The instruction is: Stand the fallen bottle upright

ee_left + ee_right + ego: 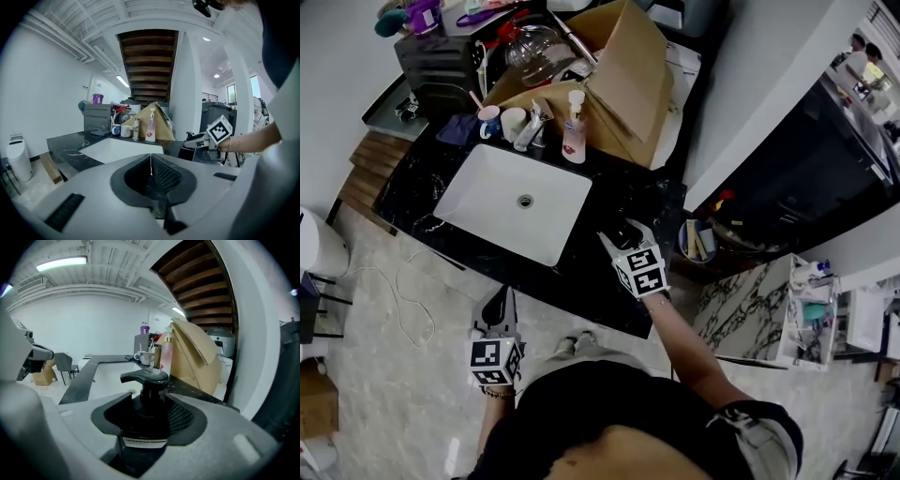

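Observation:
A black pump bottle point(143, 399) stands upright between the jaws of my right gripper point(145, 416), which is shut on its body just below the pump head. In the head view this gripper point(623, 239) holds the bottle point(628, 231) over the black marble counter point(609, 272), right of the white sink point(516, 202). The left gripper view shows the same bottle point(187, 152) beside the sink. My left gripper point(499, 305) hangs in front of the counter's near edge, away from the bottle. Its jaws point(150, 161) are shut with nothing between them.
Behind the sink stand a white pump bottle with a pink label point(574, 127), a faucet point(532, 127) and mugs point(514, 123). An open cardboard box point(628, 75) fills the back right of the counter. A dark drawer unit point(441, 56) sits at the back left.

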A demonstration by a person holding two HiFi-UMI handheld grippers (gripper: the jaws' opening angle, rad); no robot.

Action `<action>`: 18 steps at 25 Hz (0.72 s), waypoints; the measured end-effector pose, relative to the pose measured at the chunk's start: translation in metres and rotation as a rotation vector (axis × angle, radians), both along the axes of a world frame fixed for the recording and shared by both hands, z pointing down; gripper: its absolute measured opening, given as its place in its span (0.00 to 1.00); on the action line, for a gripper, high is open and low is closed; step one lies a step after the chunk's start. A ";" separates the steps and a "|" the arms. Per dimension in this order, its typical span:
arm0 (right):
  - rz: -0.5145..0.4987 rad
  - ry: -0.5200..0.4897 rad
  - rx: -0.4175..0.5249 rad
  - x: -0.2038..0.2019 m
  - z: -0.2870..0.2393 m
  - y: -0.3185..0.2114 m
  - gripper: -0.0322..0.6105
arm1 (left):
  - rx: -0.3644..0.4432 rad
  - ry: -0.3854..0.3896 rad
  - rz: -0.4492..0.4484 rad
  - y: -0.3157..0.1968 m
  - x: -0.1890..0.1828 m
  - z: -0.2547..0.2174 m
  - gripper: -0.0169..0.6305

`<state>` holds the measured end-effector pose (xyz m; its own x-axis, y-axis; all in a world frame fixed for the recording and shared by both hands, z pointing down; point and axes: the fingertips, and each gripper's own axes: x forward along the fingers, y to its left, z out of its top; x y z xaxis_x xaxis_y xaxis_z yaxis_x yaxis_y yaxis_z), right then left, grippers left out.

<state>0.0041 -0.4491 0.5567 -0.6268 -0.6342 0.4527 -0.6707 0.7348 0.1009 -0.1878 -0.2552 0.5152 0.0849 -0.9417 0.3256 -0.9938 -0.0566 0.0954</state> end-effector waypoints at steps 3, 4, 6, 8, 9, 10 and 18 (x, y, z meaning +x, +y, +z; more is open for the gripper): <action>-0.017 0.005 0.020 0.000 -0.001 0.004 0.40 | -0.006 0.003 0.006 0.001 0.002 0.003 0.03; -0.010 0.005 0.031 0.002 -0.002 0.005 0.40 | -0.004 0.002 0.010 0.000 0.003 0.002 0.03; 0.022 -0.005 0.047 0.009 -0.007 0.009 0.41 | 0.003 0.000 0.019 -0.003 0.005 0.001 0.03; 0.070 -0.046 0.051 0.021 -0.017 0.020 0.42 | 0.010 0.002 0.031 -0.007 0.009 -0.001 0.03; 0.097 -0.081 0.060 0.029 -0.025 0.029 0.42 | 0.014 0.003 0.042 -0.009 0.012 -0.002 0.03; 0.123 -0.120 0.076 0.037 -0.034 0.040 0.42 | 0.020 0.003 0.056 -0.010 0.017 -0.002 0.03; 0.275 -0.296 0.120 0.101 -0.071 0.112 0.42 | 0.042 0.051 0.202 -0.036 0.066 -0.003 0.03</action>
